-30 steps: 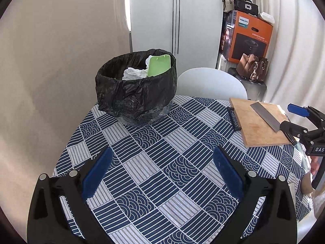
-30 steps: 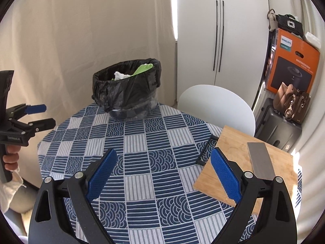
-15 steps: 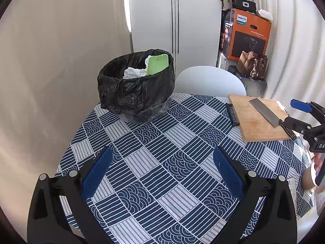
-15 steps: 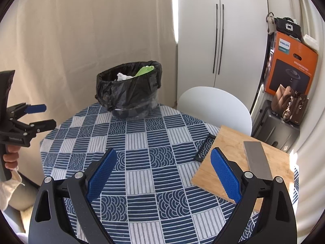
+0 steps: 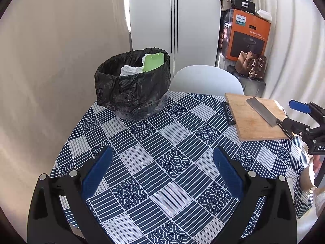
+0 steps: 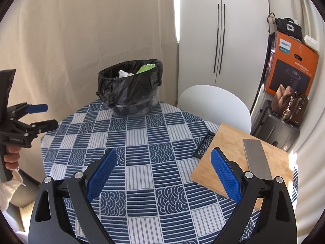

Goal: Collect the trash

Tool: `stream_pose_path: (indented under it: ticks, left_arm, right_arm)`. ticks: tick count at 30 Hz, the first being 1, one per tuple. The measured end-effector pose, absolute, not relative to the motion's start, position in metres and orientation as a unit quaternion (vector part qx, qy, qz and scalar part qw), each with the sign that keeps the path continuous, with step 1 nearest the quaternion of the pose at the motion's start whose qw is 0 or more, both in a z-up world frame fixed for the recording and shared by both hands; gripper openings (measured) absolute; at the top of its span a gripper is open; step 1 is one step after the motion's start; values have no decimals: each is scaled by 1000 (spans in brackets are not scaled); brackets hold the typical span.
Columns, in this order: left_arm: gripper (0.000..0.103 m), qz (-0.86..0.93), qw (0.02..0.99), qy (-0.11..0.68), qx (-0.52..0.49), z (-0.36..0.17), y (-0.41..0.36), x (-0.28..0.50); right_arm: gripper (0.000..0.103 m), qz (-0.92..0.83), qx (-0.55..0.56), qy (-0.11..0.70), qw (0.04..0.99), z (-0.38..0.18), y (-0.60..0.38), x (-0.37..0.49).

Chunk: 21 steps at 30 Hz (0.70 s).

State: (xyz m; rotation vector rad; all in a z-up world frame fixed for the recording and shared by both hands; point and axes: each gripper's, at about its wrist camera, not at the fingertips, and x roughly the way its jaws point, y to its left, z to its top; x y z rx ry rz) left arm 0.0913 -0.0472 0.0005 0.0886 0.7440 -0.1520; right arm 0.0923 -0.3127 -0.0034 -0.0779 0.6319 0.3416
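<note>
On the far side of the round table (image 5: 142, 162), the lined bin (image 5: 132, 87) stands near the edge, its black bag folded over the rim, crumpled white paper (image 5: 130, 70) and a flat green piece (image 5: 153, 62) showing inside. No loose trash is visible on the patterned cloth; the only other things there are a wooden cutting board (image 5: 254, 120) with a cleaver (image 5: 264, 111) lying on it, well apart from the bin. The left gripper (image 5: 162, 168) hovers above the near part of the table with its blue pads spread wide and nothing between them. The right gripper (image 6: 162, 170) is likewise spread and empty, held over the cloth beside the board's near corner.

Judging by the cleared surface, collection looks close to finished, and the step in hand is probably dealing with the bag itself. To do that well, each gripper should approach from its own side of the rim, pinch a fold of the overhanging plastic rather than the bin wall, and lift evenly so the green piece, which pokes above the rim, does not tip out. Keep the right side clear of the cleaver
</note>
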Motion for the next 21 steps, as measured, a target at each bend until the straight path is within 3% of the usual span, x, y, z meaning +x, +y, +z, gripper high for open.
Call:
stream_pose_path:
  ticks: [21]
  left_arm:
    - [97,-68,926,367,55,4,-54,83]
  right_arm:
    - [89,176,-37,303,936,0,-315,87]
